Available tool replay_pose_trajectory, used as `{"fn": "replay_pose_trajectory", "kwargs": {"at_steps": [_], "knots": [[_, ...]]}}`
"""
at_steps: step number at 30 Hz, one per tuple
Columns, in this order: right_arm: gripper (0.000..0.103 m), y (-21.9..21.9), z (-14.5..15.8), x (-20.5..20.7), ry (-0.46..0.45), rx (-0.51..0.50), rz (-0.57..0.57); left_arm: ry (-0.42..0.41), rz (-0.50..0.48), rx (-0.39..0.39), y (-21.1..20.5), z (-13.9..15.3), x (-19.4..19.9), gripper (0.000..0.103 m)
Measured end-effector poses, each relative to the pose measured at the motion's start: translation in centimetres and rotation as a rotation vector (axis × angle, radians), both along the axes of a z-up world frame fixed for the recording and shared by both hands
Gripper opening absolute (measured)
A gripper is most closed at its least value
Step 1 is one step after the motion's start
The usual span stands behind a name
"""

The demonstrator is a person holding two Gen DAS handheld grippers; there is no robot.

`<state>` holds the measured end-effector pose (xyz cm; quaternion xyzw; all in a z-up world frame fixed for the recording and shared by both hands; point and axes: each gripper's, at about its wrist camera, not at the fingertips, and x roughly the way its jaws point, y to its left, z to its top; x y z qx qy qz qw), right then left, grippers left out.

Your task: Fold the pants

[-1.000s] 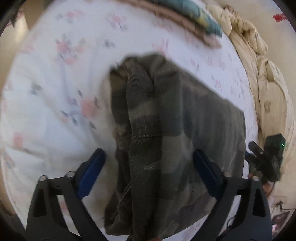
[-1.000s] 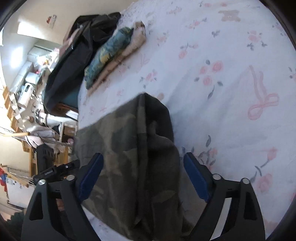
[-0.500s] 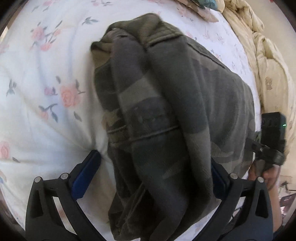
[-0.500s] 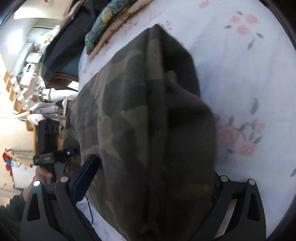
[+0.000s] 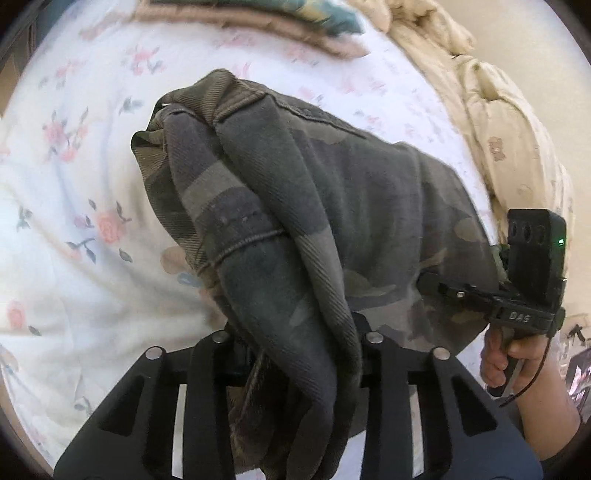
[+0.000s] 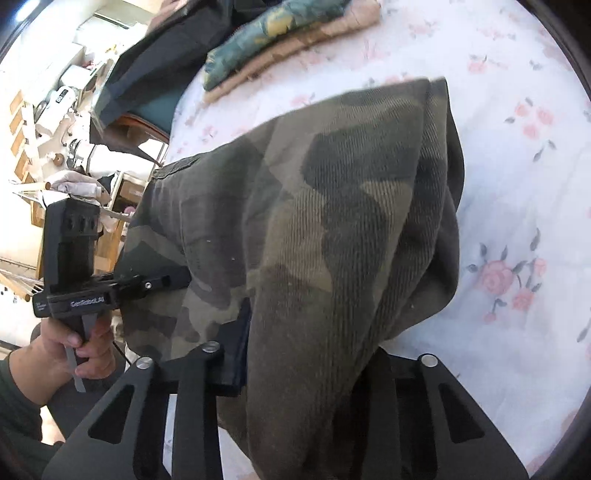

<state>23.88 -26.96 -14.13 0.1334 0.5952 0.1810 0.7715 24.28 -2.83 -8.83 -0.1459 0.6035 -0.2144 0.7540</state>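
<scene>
Both grippers, left [image 5: 295, 354] and right [image 6: 306, 347], steeply downward, closing on camouflage pants [image 5: 314, 206].

A bed under a white floral sheet [image 5: 74, 177] fills the scene in bright daylight. Ahead of the left gripper lies a stack of folded cloth [image 5: 258, 22]; to its right, a cream quilt [image 5: 509, 122] bunches along the bed's edge by a pale wall. Left of the right gripper, a dark garment [image 6: 155, 70] hangs off the bed and cluttered shelves [image 6: 40, 122] stand beyond.
</scene>
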Motion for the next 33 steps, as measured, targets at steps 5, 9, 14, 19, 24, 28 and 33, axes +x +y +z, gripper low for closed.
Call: {"fn": "replay_pose_trajectory", "kwargs": {"at_steps": [5, 9, 14, 19, 24, 28, 33], "knots": [[0.03, 1.2, 3.1, -0.8, -0.081, 0.019, -0.011, -0.069, 0.022, -0.035, 1.5, 3.8, -1.0, 0.027], [0.03, 2.5, 6.7, 0.3, -0.151, 0.023, 0.018, -0.116, 0.049, -0.048, 3.5, 7.8, 0.6, 0.027], [0.03, 4.3, 11.4, 6.9, -0.238, -0.002, 0.05, -0.202, 0.083, -0.04, 5.9, 12.5, 7.4, 0.027], [0.03, 6.7, 14.8, 17.8, -0.283, -0.022, 0.05, -0.248, 0.1, -0.024, 7.4, 16.2, 18.6, 0.027], [0.031, 5.9, 13.8, 28.8, -0.202, -0.016, -0.003, -0.16, 0.113, -0.014, 7.9, 14.2, 29.9, 0.029], [0.034, 4.7, 9.7, 34.4, -0.122, -0.072, -0.018, -0.094, 0.11, 0.027, 7.0, 8.6, 35.4, 0.032], [0.068, 1.4, 2.6, 37.7, -0.048, -0.107, -0.097, -0.054, 0.175, 0.006, 8.2, 1.6, 37.4, 0.058]]}}
